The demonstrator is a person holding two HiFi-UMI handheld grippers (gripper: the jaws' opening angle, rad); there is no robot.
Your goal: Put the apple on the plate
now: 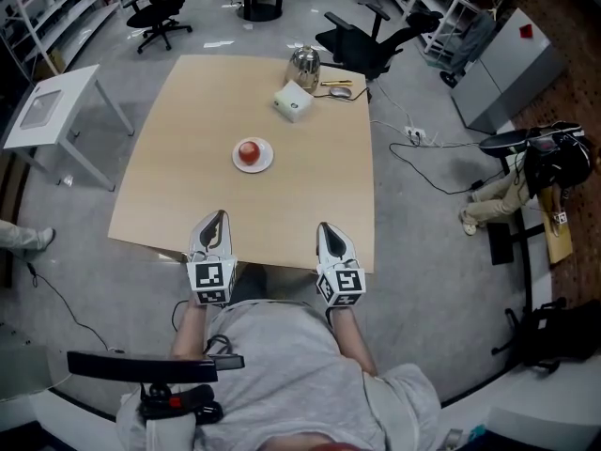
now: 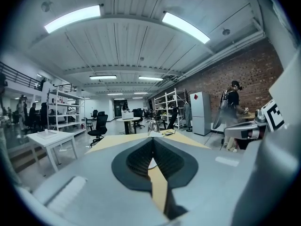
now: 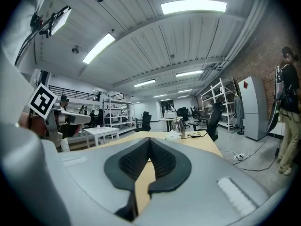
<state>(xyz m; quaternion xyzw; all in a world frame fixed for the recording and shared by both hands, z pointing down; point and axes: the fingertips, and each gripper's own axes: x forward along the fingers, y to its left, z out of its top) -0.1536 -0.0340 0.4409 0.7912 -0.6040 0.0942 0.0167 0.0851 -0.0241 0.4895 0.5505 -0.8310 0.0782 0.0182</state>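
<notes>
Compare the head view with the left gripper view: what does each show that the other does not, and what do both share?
Only the head view: the apple sitting on the plate, and the person's grey shirt. Only the left gripper view: the ceiling with its strip lights, and the left gripper with its jaws close up, shut with nothing held. Both: the wooden table, the metal kettle and the white side table.
</notes>
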